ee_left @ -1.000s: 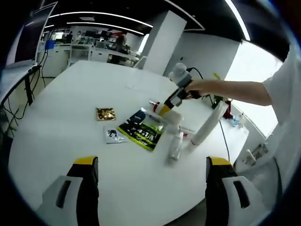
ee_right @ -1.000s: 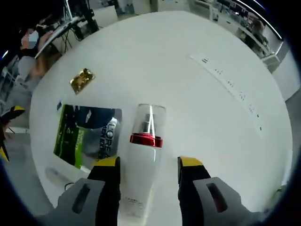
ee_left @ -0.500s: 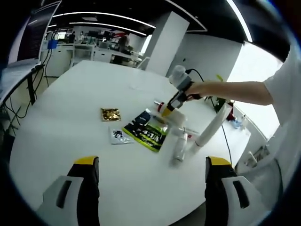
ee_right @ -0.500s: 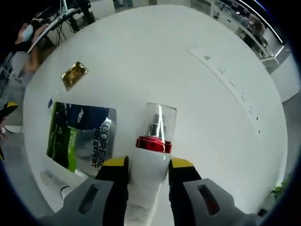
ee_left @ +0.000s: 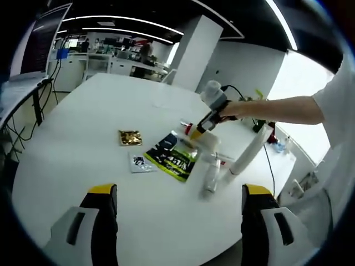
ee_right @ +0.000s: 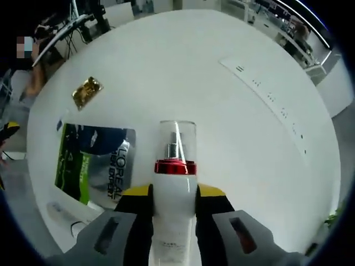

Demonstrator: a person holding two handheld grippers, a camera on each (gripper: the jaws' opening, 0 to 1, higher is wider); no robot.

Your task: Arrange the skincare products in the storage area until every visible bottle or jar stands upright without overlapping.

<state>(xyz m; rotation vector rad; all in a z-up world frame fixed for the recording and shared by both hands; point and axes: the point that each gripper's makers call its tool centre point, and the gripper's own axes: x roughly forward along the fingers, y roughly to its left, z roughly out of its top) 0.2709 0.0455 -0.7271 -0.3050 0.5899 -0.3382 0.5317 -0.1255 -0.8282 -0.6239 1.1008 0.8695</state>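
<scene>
My right gripper [ee_right: 173,200] is shut on a white bottle [ee_right: 174,191] with a red collar and a clear cap, which points away along the jaws over the white table [ee_right: 233,149]. From the left gripper view, that right gripper [ee_left: 201,128] is held by a hand above the cluster of products. Another white bottle [ee_left: 210,175] lies on its side, and a tall white tube [ee_left: 248,149] stands leaning beside it. My left gripper [ee_left: 178,221] hangs open over the table's near edge, holding nothing.
A green L'Oreal sachet [ee_right: 93,163] lies flat left of the held bottle, with a gold sachet [ee_right: 87,91] farther off. A small sachet [ee_left: 140,162] lies near them. A printed paper strip [ee_right: 272,100] crosses the table at the right. Desks and people stand beyond.
The right jaws have closed from either side of the red-collared bottle until they grip it. The left gripper has stayed open and nearly still.
</scene>
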